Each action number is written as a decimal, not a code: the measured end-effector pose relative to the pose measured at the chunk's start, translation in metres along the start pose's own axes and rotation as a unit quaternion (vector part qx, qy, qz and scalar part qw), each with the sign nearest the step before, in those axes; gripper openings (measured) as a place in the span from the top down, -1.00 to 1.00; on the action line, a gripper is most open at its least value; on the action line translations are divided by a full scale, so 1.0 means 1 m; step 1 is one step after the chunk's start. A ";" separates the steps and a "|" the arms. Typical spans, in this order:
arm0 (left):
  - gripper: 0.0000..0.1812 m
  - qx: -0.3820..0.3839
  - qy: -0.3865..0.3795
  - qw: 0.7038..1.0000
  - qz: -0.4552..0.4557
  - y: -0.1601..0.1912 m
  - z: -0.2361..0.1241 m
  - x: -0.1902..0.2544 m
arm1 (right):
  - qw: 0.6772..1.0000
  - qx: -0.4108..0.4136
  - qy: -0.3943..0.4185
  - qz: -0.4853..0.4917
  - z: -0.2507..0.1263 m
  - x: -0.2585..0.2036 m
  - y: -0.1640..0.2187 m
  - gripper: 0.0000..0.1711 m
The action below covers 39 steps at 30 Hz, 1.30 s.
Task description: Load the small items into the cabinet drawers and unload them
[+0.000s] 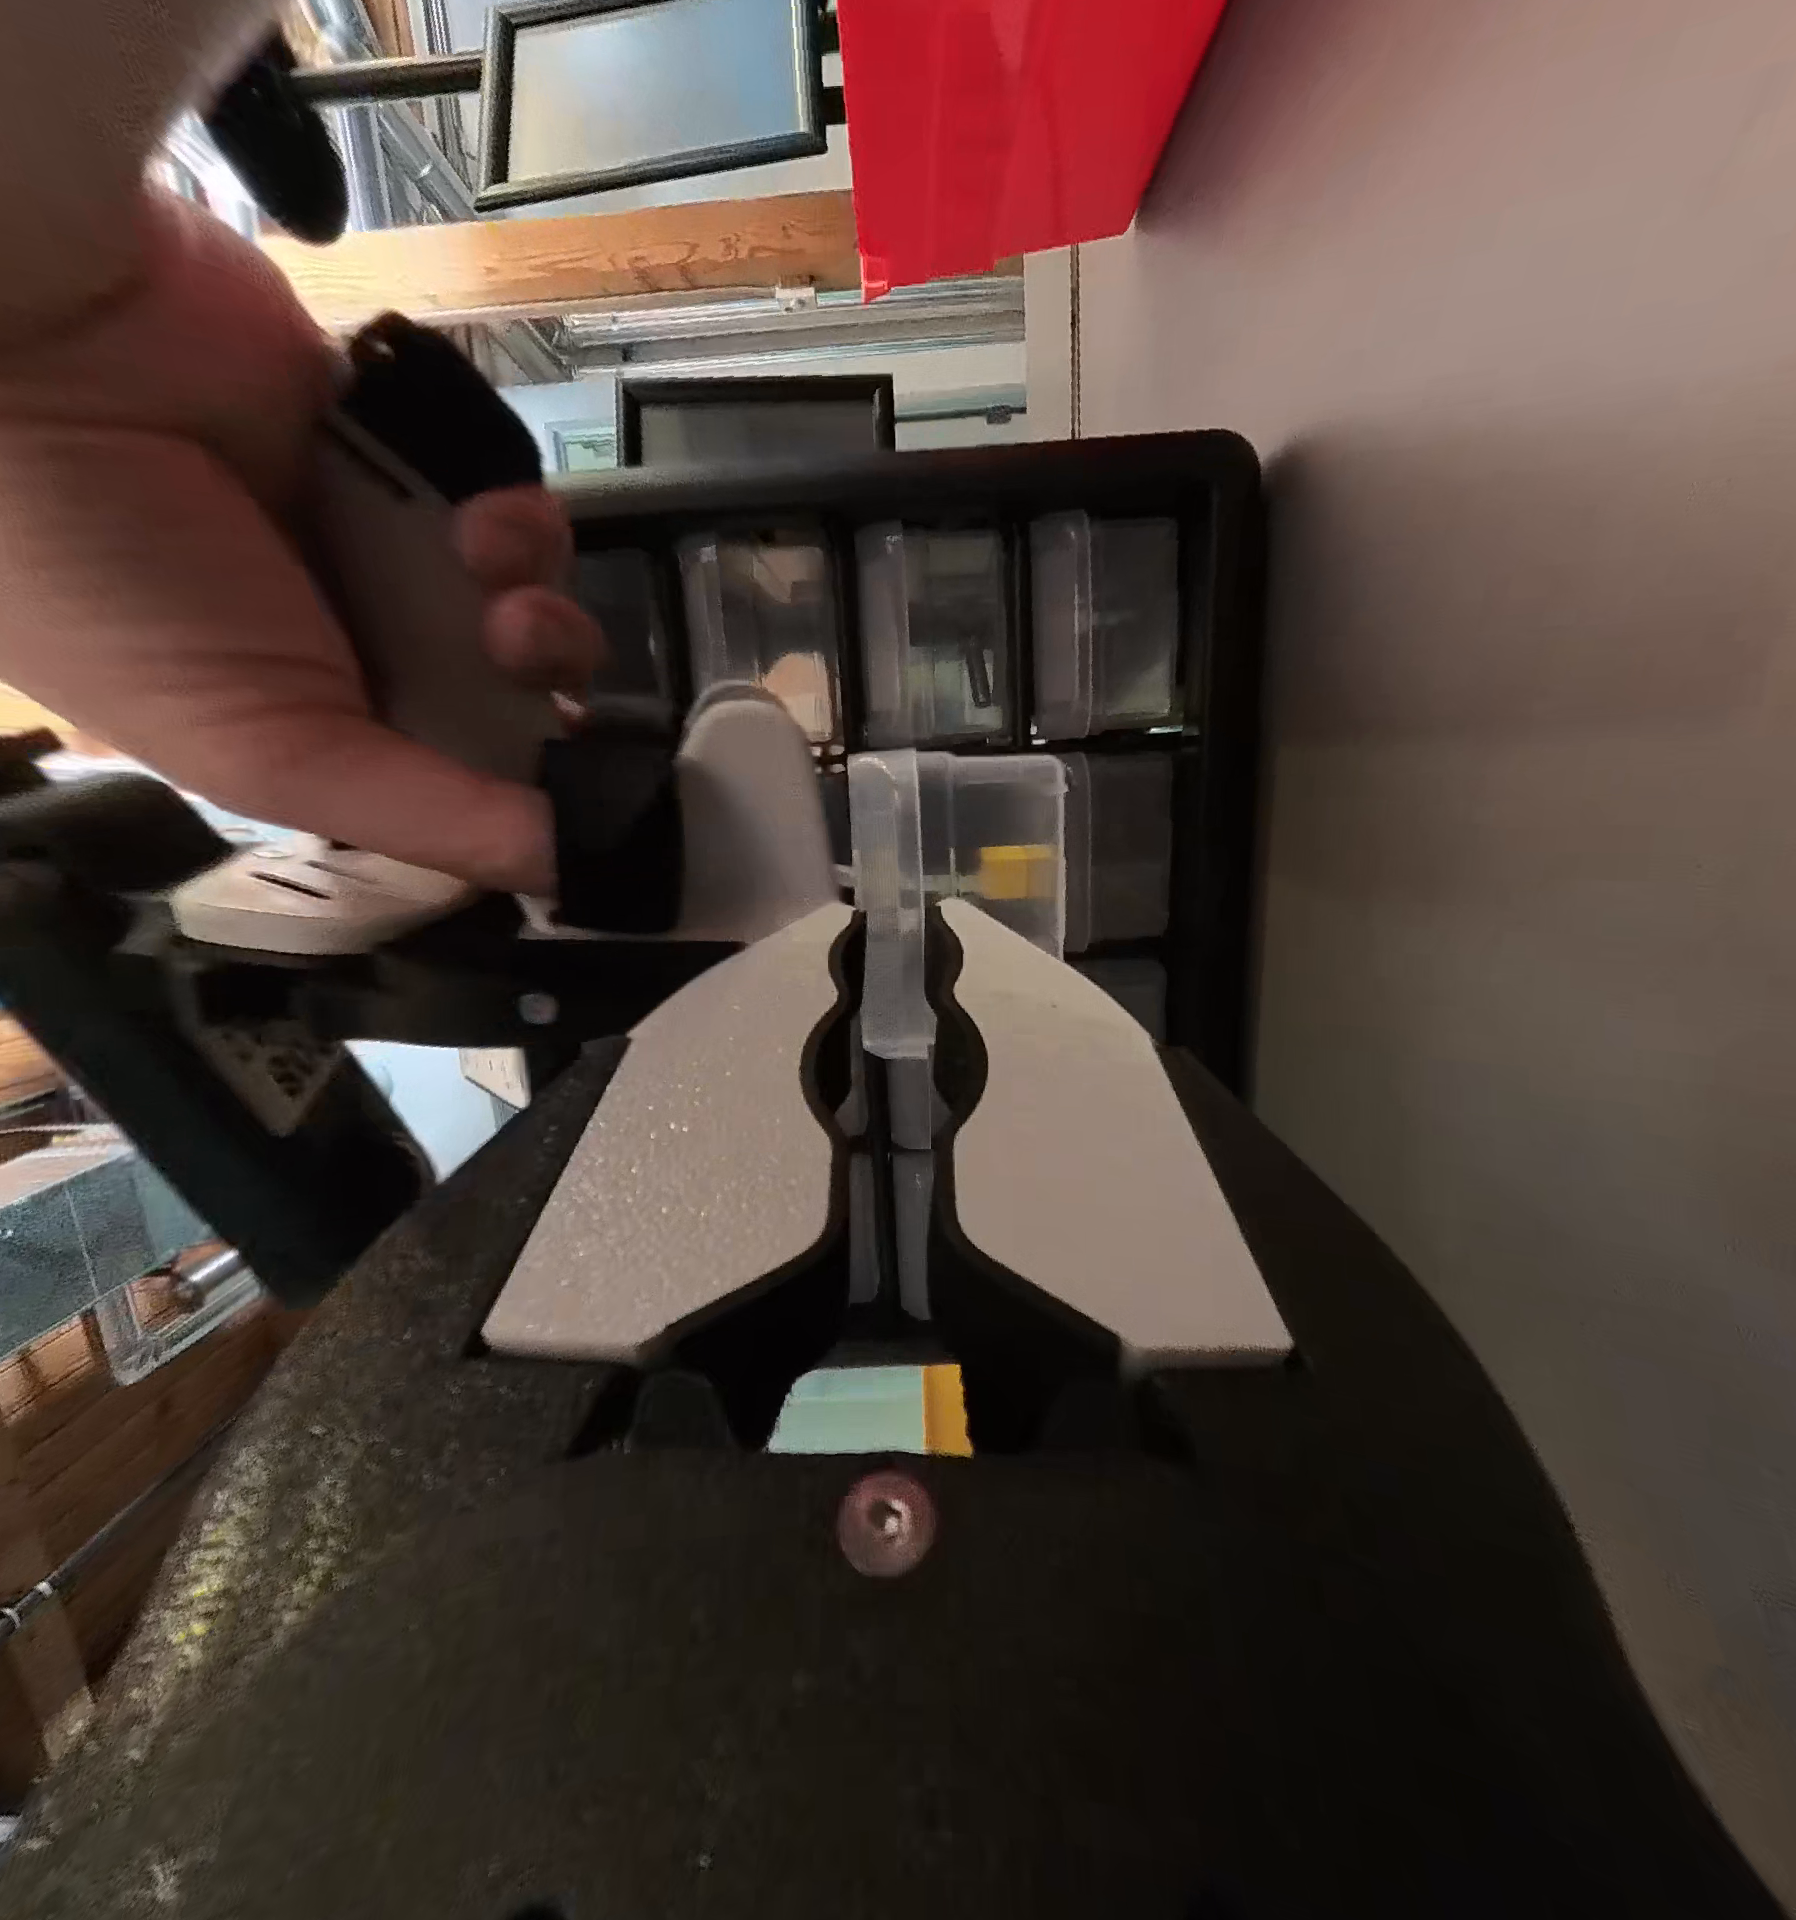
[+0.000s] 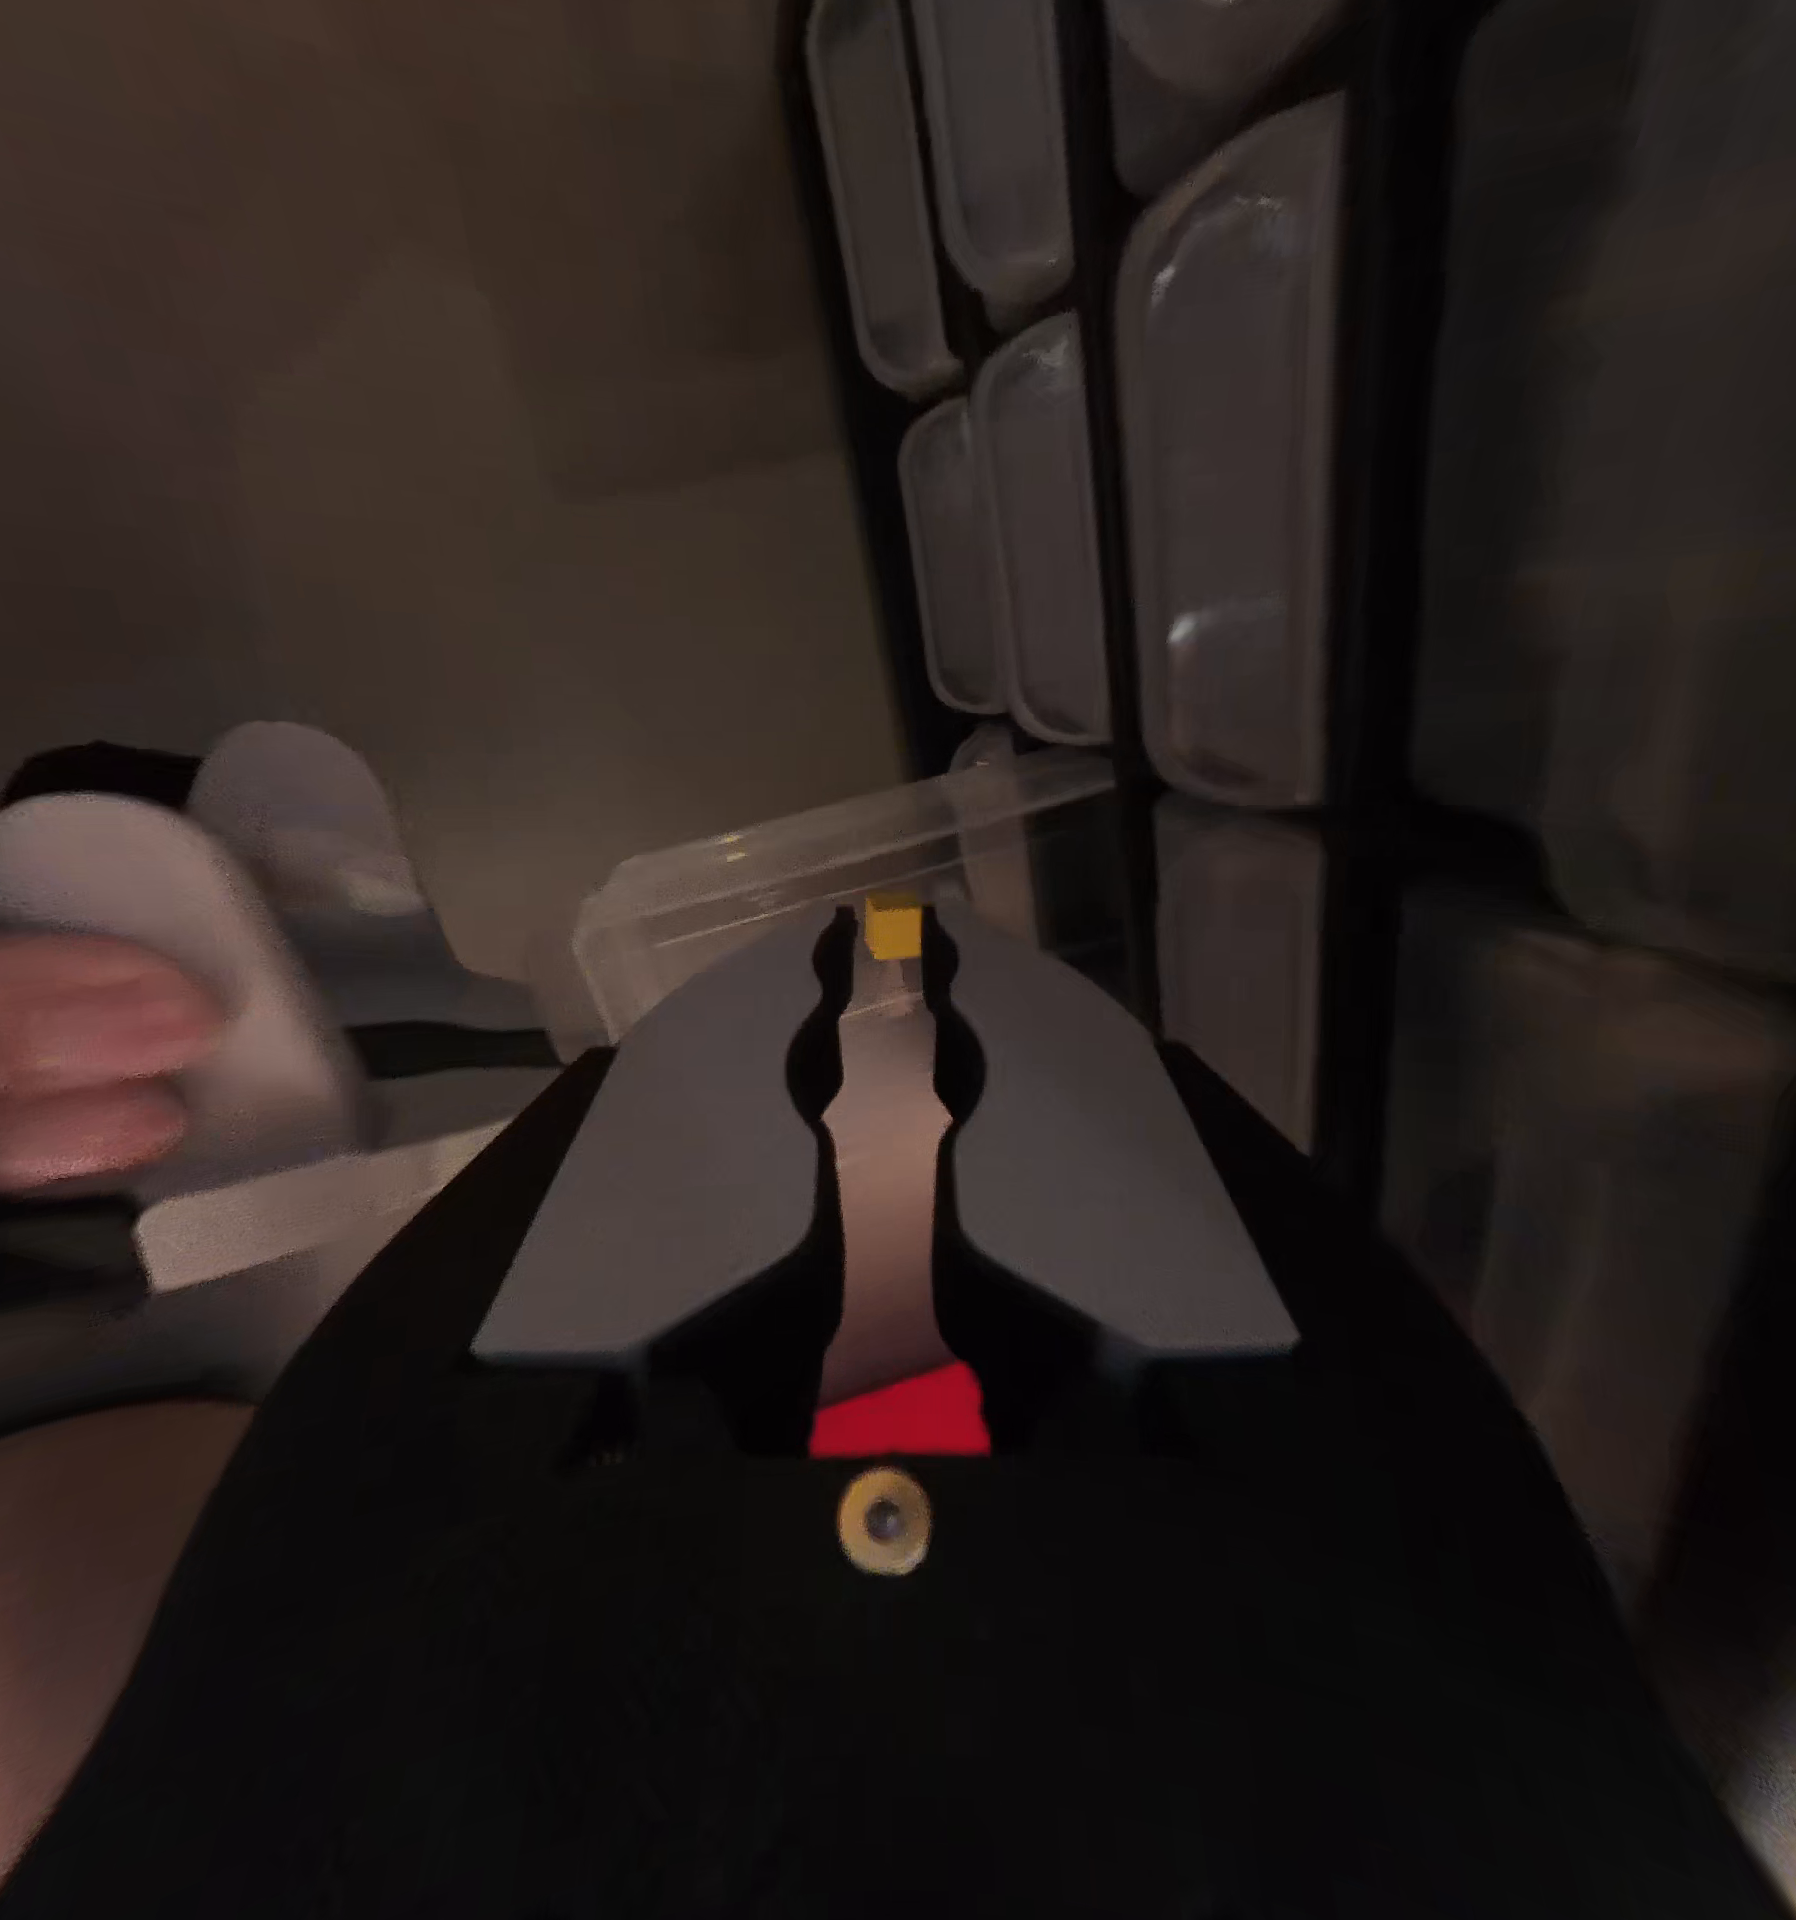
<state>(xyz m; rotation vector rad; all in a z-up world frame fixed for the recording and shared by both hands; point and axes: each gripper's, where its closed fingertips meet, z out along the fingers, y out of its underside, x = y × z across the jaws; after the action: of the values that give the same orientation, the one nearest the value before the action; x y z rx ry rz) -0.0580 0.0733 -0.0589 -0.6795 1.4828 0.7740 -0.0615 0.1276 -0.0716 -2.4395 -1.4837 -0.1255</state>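
Drawer (image 1: 987, 831) pulled out; yellow item (image 2: 889, 928) inside; no legible writing.

The left gripper (image 1: 889, 925) was seen clamped on the front tab of a clear drawer (image 1: 961, 852), pulled out of the black cabinet (image 1: 1226, 623). A yellow item (image 1: 1013, 871) was seen inside the drawer. At nine o'clock, the right gripper (image 1: 748, 821) was held by a hand (image 1: 198, 582).

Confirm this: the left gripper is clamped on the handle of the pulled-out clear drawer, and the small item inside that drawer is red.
Wrong colour. The small item is yellow, as both wrist views show. The rest holds: in the left wrist view the left gripper is clamped on the handle of the pulled-out clear drawer.
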 end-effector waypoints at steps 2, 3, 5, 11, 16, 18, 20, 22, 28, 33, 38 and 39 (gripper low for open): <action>0.89 0.003 0.004 1.000 -0.001 -0.002 -0.001 0.000 | 0.999 -0.035 0.001 -0.005 0.010 0.000 0.007 0.84; 0.88 0.004 0.011 1.000 -0.002 -0.003 -0.002 0.003 | 0.999 -0.050 -0.001 -0.003 0.012 -0.002 0.009 0.85; 0.88 0.003 0.012 1.000 0.001 -0.002 -0.002 0.003 | 0.998 -0.059 0.009 -0.004 0.013 -0.001 0.009 0.85; 0.88 -0.003 0.021 1.000 0.018 -0.003 -0.004 0.007 | 0.994 -0.103 0.021 0.010 0.017 -0.001 0.014 0.85; 0.88 -0.003 0.021 1.000 0.020 -0.004 -0.004 0.007 | 0.993 -0.115 0.026 0.014 0.018 -0.001 0.015 0.85; 0.88 -0.003 0.021 1.000 0.021 -0.004 -0.004 0.008 | 0.992 -0.120 0.027 0.012 0.018 -0.001 0.016 0.85; 0.88 -0.003 0.020 1.000 0.022 -0.004 -0.004 0.008 | 0.992 -0.122 0.028 0.006 0.018 -0.001 0.016 0.85; 0.88 -0.002 0.020 1.000 0.020 -0.004 -0.004 0.007 | 0.993 -0.115 0.028 -0.005 0.018 -0.001 0.014 0.85; 0.88 -0.001 0.017 1.000 0.017 -0.004 -0.003 0.005 | 0.997 -0.064 0.029 -0.021 0.002 -0.002 0.009 0.85; 0.88 -0.007 0.014 1.000 0.021 0.001 0.001 0.006 | 0.998 0.037 0.012 -0.054 -0.033 -0.012 0.007 0.85; 0.88 -0.024 0.013 1.000 0.016 0.012 0.017 0.002 | 0.993 0.091 0.065 0.034 -0.084 0.001 0.065 0.86; 0.88 -0.027 0.013 0.999 0.015 0.015 0.021 0.002 | 0.990 0.090 0.080 0.079 -0.091 0.008 0.088 0.86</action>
<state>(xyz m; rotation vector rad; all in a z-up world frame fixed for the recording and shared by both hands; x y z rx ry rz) -0.0571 0.0991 -0.0599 -0.7121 1.5034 0.8326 0.0259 0.0705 -0.0002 -2.3312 -1.1759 -0.1449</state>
